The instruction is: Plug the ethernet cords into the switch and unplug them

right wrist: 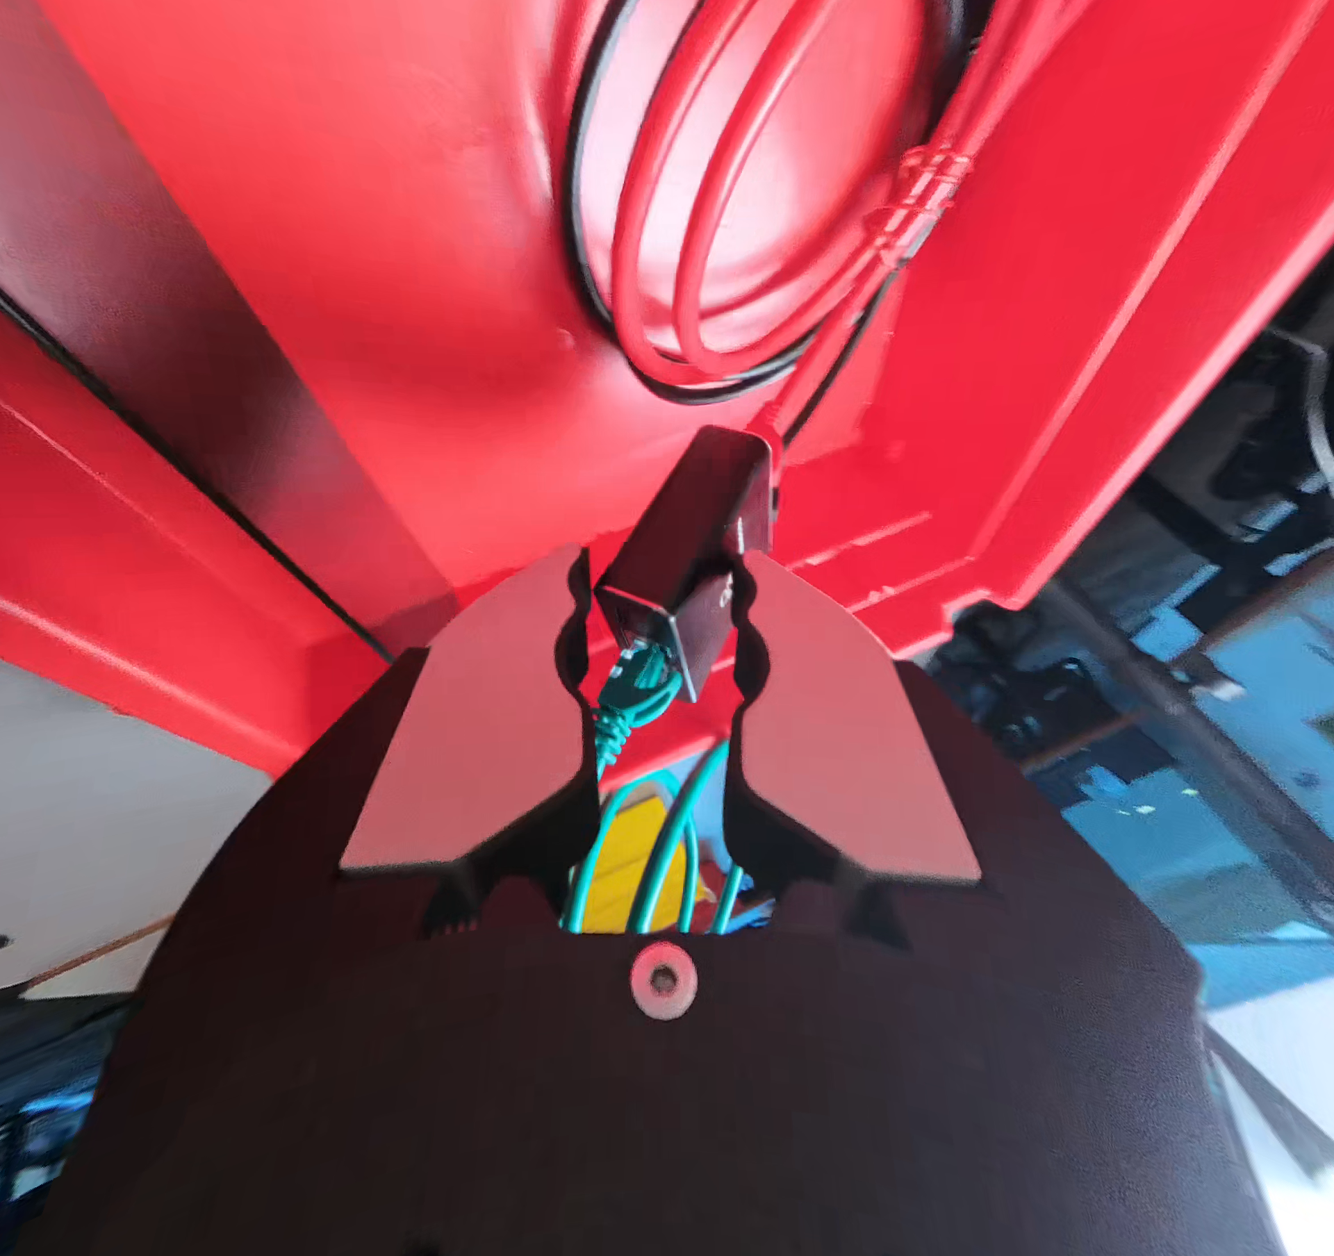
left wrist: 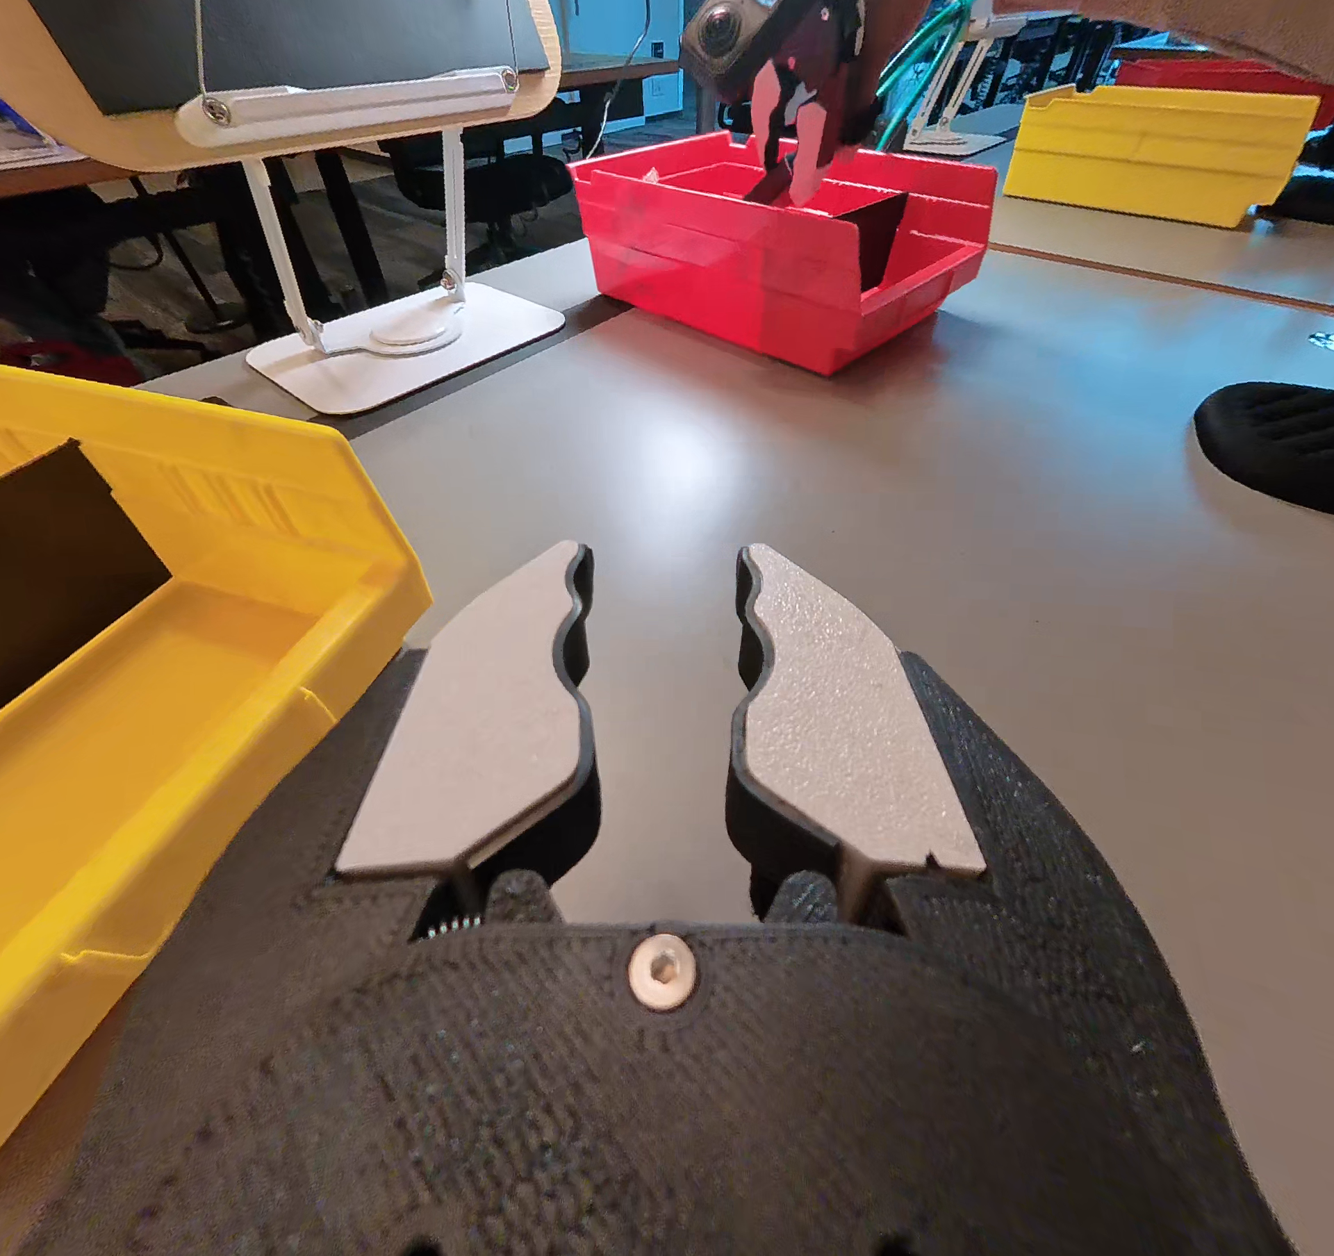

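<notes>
In the right wrist view my right gripper (right wrist: 664,564) is shut on a small black switch (right wrist: 686,521), held tilted inside the red bin (right wrist: 325,139). A green ethernet cord (right wrist: 635,680) is plugged into the switch's near end and hangs down between the fingers. A coiled red cord (right wrist: 650,211) and a black cord (right wrist: 581,139) lie on the bin floor beyond. In the left wrist view my left gripper (left wrist: 664,557) is open and empty, low over the grey table (left wrist: 866,499). The right gripper (left wrist: 790,167) reaches down into the red bin (left wrist: 722,268) at the far side.
A yellow bin (left wrist: 216,644) with a dark divider sits right beside my left gripper. A white stand (left wrist: 404,348) holding a board stands at the back left. Another yellow bin (left wrist: 1155,153) is at the back right, and a black pad (left wrist: 1270,442) at the right edge. The gap from one gripper's tips to the other's is roughly 50 centimetres.
</notes>
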`<state>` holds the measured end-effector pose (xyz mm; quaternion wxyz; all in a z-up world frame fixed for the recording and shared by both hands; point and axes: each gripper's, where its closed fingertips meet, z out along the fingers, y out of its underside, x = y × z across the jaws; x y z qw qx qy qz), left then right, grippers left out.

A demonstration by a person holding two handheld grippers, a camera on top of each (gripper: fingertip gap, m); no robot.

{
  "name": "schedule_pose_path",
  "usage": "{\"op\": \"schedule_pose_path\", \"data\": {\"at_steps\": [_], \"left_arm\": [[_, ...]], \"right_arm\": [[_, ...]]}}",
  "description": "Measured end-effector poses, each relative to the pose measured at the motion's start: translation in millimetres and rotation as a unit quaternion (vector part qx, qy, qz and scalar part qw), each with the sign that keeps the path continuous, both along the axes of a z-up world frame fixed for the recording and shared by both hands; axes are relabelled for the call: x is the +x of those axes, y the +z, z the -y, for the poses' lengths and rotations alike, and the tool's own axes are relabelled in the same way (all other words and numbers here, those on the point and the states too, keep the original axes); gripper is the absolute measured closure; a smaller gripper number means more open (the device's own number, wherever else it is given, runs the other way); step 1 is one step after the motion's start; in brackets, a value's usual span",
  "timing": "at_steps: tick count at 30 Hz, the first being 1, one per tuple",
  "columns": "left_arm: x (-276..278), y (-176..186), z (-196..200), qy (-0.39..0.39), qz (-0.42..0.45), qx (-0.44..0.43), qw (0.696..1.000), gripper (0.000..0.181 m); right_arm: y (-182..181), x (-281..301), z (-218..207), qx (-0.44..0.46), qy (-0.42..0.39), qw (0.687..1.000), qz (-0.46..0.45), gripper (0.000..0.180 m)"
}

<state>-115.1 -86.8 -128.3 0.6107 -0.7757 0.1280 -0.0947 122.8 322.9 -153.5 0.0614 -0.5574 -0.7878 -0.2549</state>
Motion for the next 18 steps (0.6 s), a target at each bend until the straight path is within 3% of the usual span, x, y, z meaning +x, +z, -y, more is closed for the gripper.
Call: {"op": "schedule_pose_path", "data": {"at_steps": [5, 9, 13, 15, 18], "left_arm": [[0.0, -3.3, -0.3, 0.000, 0.002, -0.006, 1.000, 0.142], [-0.3, -3.0, -0.2, 0.003, 0.001, -0.006, 1.000, 0.142], [-4.6, 0.9, 1.1, 0.015, -0.011, 0.001, 1.000, 0.142], [-11.2, 4.5, 2.1, 0.029, -0.019, 0.004, 0.999, 0.141], [-26.3, 10.8, 4.1, 0.057, -0.030, 0.004, 0.998, 0.139]], "right_arm": [[5.7, -19.1, 14.0, -0.041, -0.010, 0.996, -0.084, 0.141], [54.1, -44.6, 29.1, -0.045, 0.012, 0.974, -0.222, 0.135], [105.3, -52.8, 77.7, -0.041, 0.071, 0.928, -0.364, 0.134], [104.0, -37.8, 106.7, -0.043, 0.092, 0.921, -0.377, 0.132], [60.9, 2.5, 133.9, -0.048, 0.099, 0.945, -0.309, 0.126]]}}
